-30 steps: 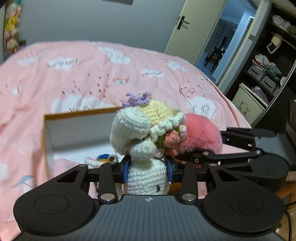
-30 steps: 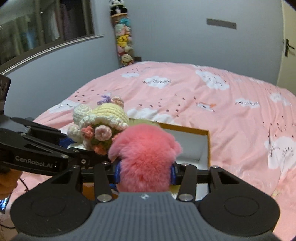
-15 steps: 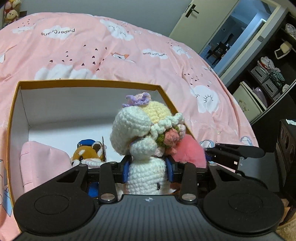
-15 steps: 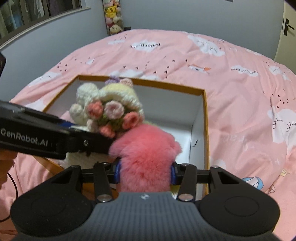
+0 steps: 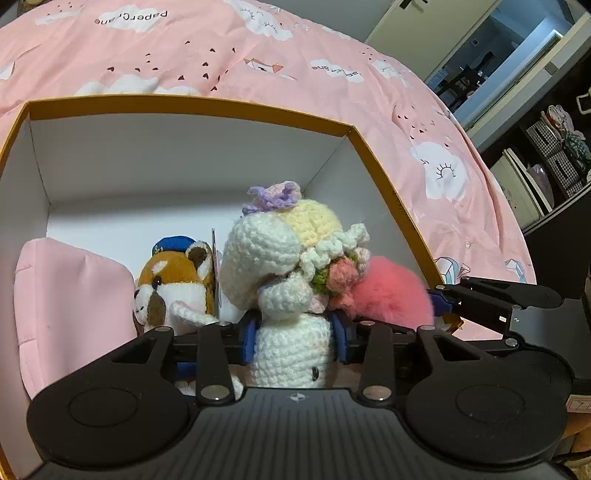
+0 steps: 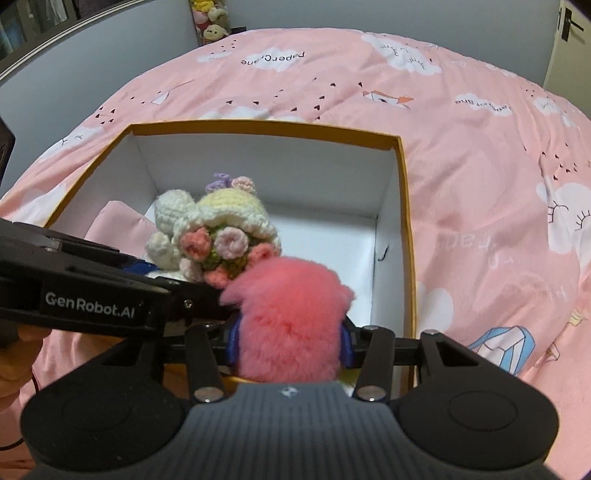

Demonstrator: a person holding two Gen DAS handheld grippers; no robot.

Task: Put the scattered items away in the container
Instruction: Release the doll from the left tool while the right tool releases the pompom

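My left gripper is shut on a white crocheted doll with a yellow hat and flowers, held over the near side of the open orange-rimmed white box. The doll also shows in the right wrist view. My right gripper is shut on a fluffy pink pompom toy, held over the box's near edge, touching the doll's flowers. The pompom shows in the left wrist view. Inside the box lie a pink pouch and a brown-and-white plush animal with a blue cap.
The box sits on a pink bedspread with cloud prints. Dark shelves with baskets and an open door stand to the right of the bed. A stack of plush toys stands by the far wall.
Both grippers have moved forward and lower over the box with their toys still held. The box's inside now fills more of both views.
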